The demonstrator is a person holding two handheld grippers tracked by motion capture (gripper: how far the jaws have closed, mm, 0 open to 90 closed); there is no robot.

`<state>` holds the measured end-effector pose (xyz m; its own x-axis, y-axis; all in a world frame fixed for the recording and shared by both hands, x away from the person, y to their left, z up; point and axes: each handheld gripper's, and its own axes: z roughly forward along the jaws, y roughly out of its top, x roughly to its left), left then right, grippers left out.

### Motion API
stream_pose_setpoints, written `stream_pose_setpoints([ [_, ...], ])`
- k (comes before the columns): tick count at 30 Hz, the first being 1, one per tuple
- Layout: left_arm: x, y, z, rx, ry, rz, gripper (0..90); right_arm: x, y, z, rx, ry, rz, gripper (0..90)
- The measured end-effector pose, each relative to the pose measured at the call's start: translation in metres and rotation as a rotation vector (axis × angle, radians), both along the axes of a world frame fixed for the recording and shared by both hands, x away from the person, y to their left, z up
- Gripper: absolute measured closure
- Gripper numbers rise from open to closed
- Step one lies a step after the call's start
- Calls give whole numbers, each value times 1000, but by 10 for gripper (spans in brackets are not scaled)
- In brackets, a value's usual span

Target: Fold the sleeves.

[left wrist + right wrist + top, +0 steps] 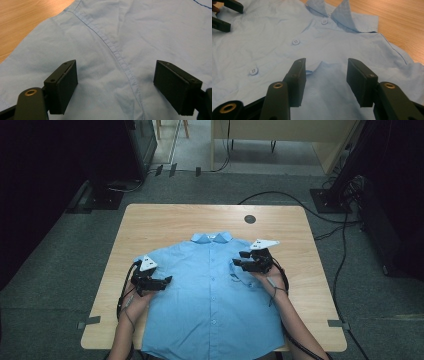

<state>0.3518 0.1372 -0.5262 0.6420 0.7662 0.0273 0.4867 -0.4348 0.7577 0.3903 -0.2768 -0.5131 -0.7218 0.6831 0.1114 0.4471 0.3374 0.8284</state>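
A light blue buttoned shirt (210, 290) lies flat, front up, on the wooden table (165, 220), its collar (212, 237) pointing away from me. My left gripper (167, 280) rests over the shirt's left shoulder area. In the left gripper view its jaws stand wide apart (115, 85) over a stitched seam of the shirt (112, 30), with nothing pinched. My right gripper (236, 265) hovers at the shirt's right chest. In the right gripper view (325, 80) it is open, and a raised fold of the shirt (274, 50) lies between the pads without being pressed. The collar (332, 10) shows beyond it.
A black round grommet (250, 219) sits in the table near its far edge. Grey tape marks (89, 321) (337, 323) sit at the table's near corners. Cables (345, 250) run over the floor to the right. The shirt's hem hangs over the near table edge.
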Motion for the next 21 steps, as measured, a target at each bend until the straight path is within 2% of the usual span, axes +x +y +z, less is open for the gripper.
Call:
stream_pose_setpoints([
  [1,0,0,0,0,0,0,192,0,0,0,0,0,0,466],
  [4,0,0,0,0,0,0,192,1,2,-4,-48,-18,-21,417],
  [10,0,0,0,0,0,0,192,2,7,-9,-68,-35,-41,382],
  [11,0,0,0,0,0,0,192,2,7,-9,-68,-35,-41,345],
  [17,0,0,0,0,0,0,192,4,8,-11,-62,-29,-40,288],
  [18,0,0,0,0,0,0,192,5,8,-12,-56,-24,-23,288],
  [19,0,0,0,0,0,0,192,5,8,-12,-56,-24,-23,242],
  [21,0,0,0,0,0,0,192,4,7,-12,-55,-26,-23,230],
])
